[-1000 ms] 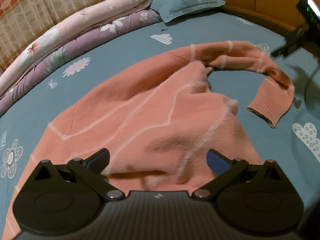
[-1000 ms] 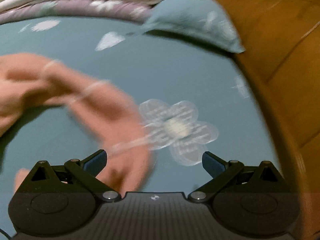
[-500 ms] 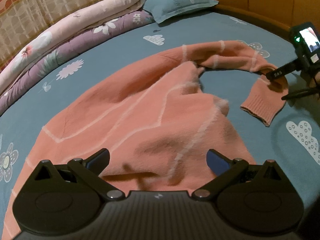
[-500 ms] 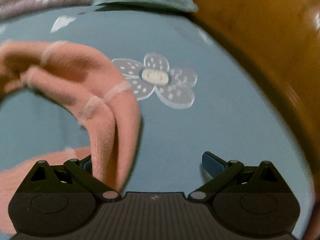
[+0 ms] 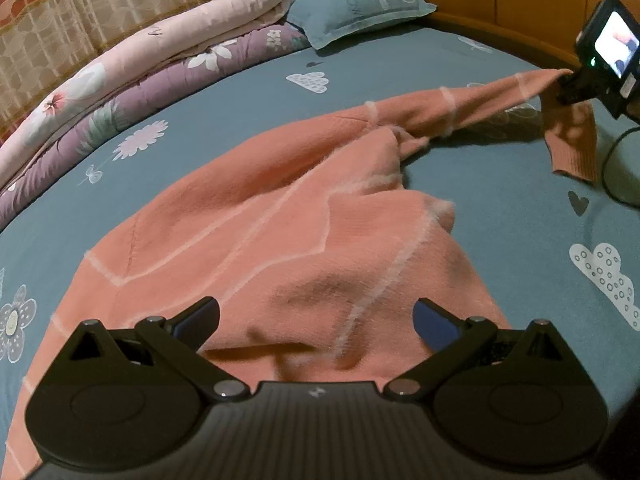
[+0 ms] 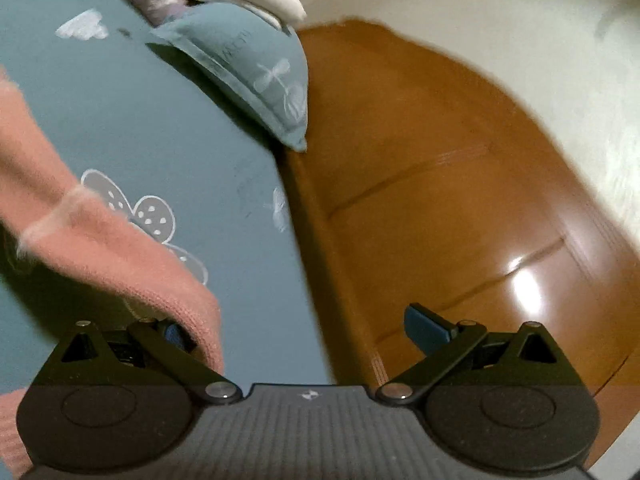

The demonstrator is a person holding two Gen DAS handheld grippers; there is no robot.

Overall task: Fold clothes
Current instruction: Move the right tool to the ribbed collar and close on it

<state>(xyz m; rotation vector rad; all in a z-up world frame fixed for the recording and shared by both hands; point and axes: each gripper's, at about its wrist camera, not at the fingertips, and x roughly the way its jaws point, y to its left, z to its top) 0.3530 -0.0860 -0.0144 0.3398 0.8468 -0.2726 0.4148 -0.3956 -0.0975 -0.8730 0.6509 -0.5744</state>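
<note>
Home bedroom: bed, pillow, folded quilts.

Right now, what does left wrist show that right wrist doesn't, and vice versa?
Left wrist only: the whole body of the pink sweater spread on the bed, the curtain, the right gripper's camera unit lifting the sleeve, and the left gripper hovering open above the hem.

Right wrist only: the white wall, most of the wooden headboard, and the sleeve draped over one finger of the right gripper, jaws wide apart.

Both: the blue printed bedsheet, the blue pillow, the folded quilts and the sleeve.
</note>
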